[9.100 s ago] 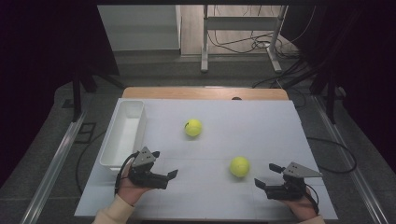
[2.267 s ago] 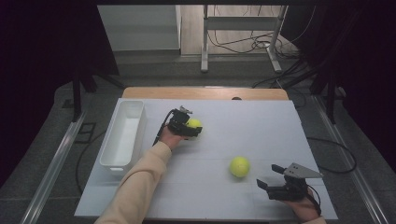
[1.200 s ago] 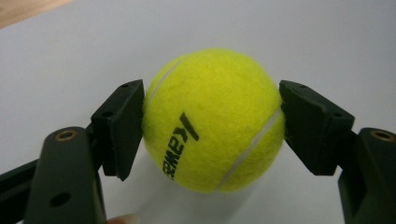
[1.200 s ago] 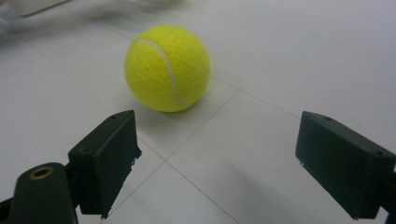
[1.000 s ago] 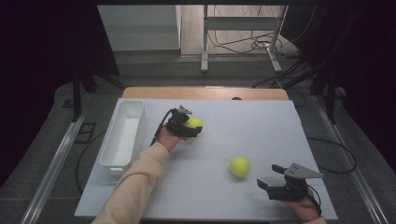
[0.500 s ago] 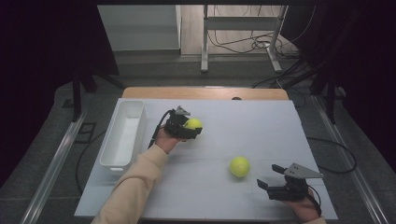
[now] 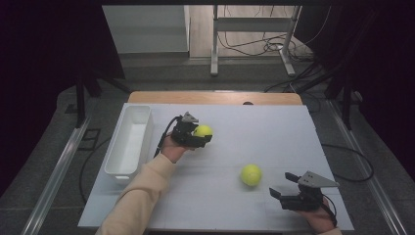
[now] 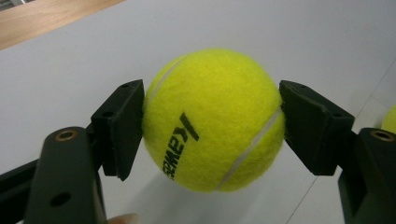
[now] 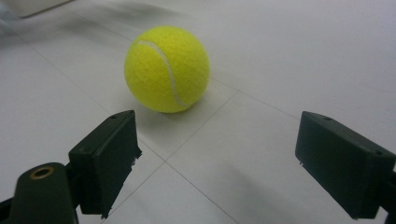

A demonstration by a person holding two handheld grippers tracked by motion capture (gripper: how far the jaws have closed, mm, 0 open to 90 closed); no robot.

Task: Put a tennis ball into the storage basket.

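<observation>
My left gripper (image 7: 199, 137) is shut on a yellow tennis ball (image 7: 202, 130) and holds it a little above the white table. In the left gripper view both black pads press the ball (image 8: 212, 119) from either side, the left gripper (image 8: 211, 123) centred on it. A second yellow tennis ball (image 7: 251, 175) lies on the table at the right. My right gripper (image 7: 279, 194) rests open near the front right edge, a short way from that ball. The right gripper view has this ball (image 9: 166, 69) ahead of the open right gripper (image 9: 219, 161), left of centre.
A long white tray (image 7: 128, 142) stands along the table's left side, just left of my left hand. The white table top (image 7: 274, 137) has a wooden strip (image 7: 215, 98) at its far edge. Desk legs and cables lie on the floor behind.
The left gripper with its ball has shifted slightly left and lifted off the table. The right gripper and the second ball have not moved.
</observation>
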